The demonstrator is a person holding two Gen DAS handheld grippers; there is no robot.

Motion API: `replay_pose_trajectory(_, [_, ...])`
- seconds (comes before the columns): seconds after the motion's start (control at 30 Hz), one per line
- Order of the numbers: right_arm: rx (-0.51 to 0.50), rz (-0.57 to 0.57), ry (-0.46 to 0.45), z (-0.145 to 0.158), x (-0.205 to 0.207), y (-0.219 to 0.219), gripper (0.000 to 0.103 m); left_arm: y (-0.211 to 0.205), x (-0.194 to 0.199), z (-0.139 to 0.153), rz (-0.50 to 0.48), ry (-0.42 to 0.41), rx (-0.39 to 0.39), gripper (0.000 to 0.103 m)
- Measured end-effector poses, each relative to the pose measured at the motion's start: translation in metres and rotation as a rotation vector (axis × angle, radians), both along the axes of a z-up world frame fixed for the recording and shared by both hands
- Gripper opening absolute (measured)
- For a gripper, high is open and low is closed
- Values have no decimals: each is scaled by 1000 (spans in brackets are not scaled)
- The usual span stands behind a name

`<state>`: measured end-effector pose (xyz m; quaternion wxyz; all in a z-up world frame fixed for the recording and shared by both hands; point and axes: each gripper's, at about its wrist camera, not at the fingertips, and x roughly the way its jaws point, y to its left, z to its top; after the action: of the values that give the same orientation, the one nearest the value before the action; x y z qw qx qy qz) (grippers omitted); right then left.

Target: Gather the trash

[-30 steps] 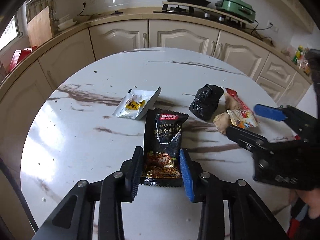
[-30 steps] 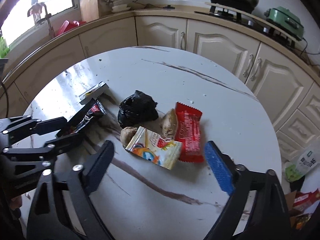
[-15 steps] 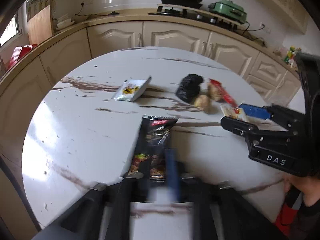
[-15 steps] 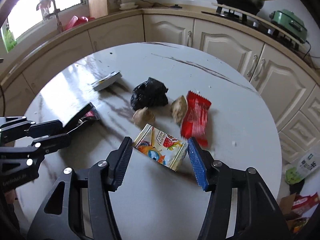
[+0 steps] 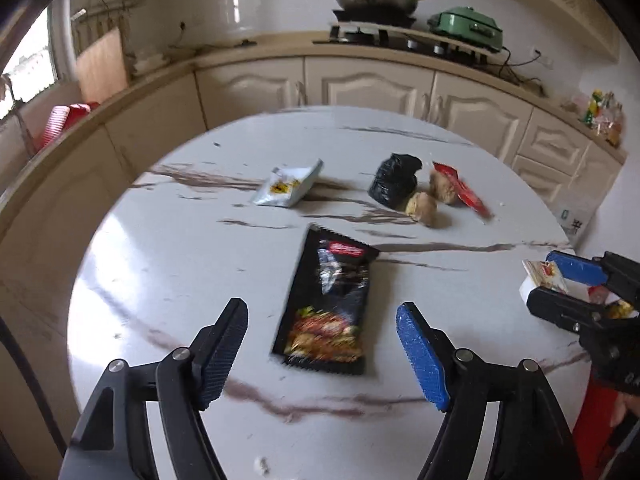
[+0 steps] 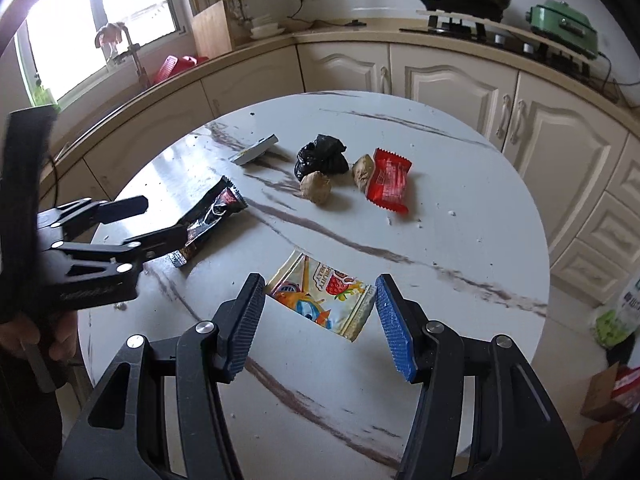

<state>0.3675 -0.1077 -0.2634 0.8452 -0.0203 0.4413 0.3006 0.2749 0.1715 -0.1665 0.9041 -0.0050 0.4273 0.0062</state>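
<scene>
Round white marble-look table [image 5: 132, 264] w/ brown veins is the ref. L gripper [image 5: 322, 344]: jaws have just been opening, now wide apart, glossy black foil snack wrapper [image 5: 328, 304] lying flat on table between them, pads not touching it. R gripper [image 6: 320, 320], near table's front edge: jaws part-closed, pinching colourful cartoon fruit-snack packet [image 6: 324, 300]. Table centre: crumpled black plastic bag [image 6: 320, 156], red foil wrapper [image 6: 390, 180] beside it.

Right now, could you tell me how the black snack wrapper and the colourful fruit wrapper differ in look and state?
The black snack wrapper is dark and long; the colourful fruit wrapper is pale, with cartoon and strawberry prints, and shorter. The black one lies free between the left gripper's wide-open jaws, which have just been opening; the fruit one is clamped between the right gripper's pads. Both are flat foil packets at the round table's near side.
</scene>
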Motion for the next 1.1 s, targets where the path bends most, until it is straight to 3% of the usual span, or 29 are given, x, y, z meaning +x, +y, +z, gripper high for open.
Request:
replay_pose_trajectory(0.1, [6, -3, 4, -4, 5, 2, 54, 3, 17, -11, 11, 47, 3, 64])
replay_pose_trajectory(0.17, [6, -3, 6, -6, 10, 4, 54, 8, 25, -18, 11, 74, -30, 50])
replay_pose_trajectory(0.3, [9, 3, 7, -10, 18, 8, 54, 5, 30, -20, -3, 61, -25, 43])
replay_pose_trajectory(0.37, [19, 5, 10, -12, 22, 10, 54, 3, 30, -20, -21, 50, -37, 22])
replay_pose_trajectory(0.47, [25, 6, 14, -13, 21, 12, 54, 3, 25, -18, -17, 34, -55, 14])
replay_pose_trajectory(0.57, [36, 11, 18, -13, 18, 11, 54, 4, 15, -12, -12, 24, -113, 9])
replay_pose_trajectory(0.8, [76, 11, 12, -1, 2, -2, 54, -13, -18, 6, -10, -6, -142, 7])
replay_pose_trajectory(1.1, [130, -35, -20, 21, -23, -48, 54, -75, -55, 36, -104, -49, -141, 7])
